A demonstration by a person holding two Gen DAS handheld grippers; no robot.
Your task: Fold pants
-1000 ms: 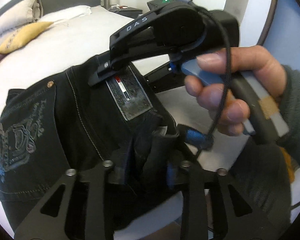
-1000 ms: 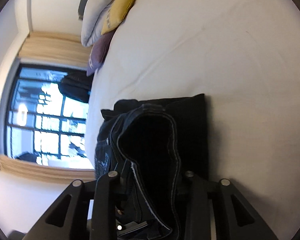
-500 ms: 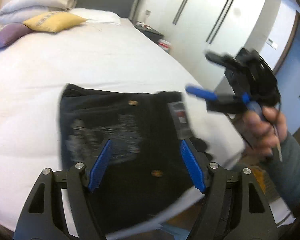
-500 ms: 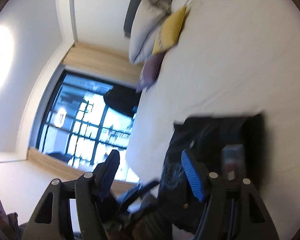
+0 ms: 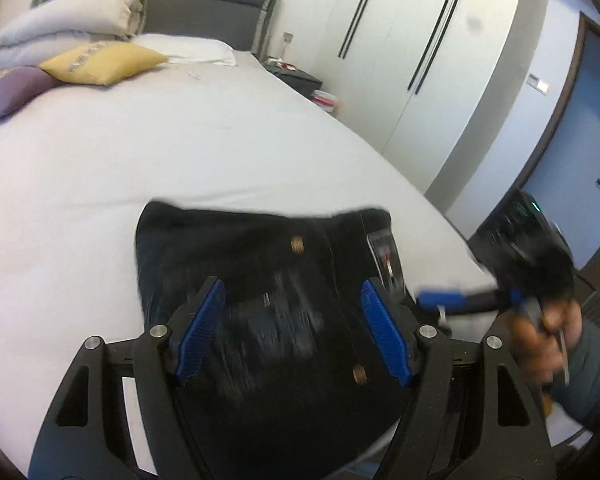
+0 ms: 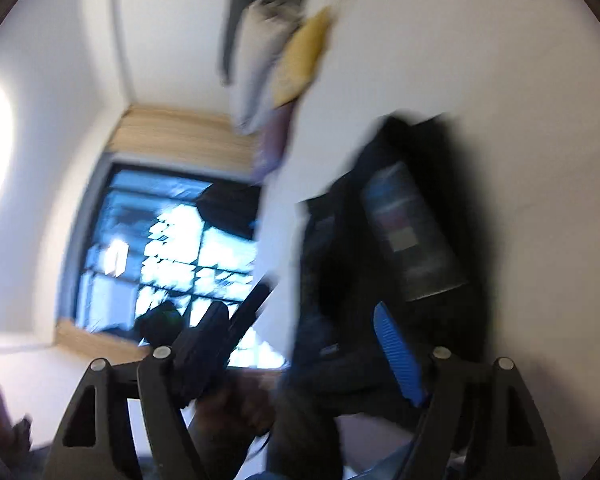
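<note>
With the pants [image 5: 268, 304] lying folded on the bed [image 5: 180, 152], left gripper [image 5: 292, 336] and right gripper [image 6: 316, 360] hang wide open and empty; folding looks done, leaving perhaps a final smoothing.

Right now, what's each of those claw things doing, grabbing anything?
Left gripper: open, holding nothing, above the folded pants.
Right gripper: open, holding nothing.

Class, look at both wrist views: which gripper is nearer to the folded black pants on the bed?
Left. The left gripper hovers open directly over the pants. The right gripper, also open, sits off their right edge, beside the waistband label.
</note>
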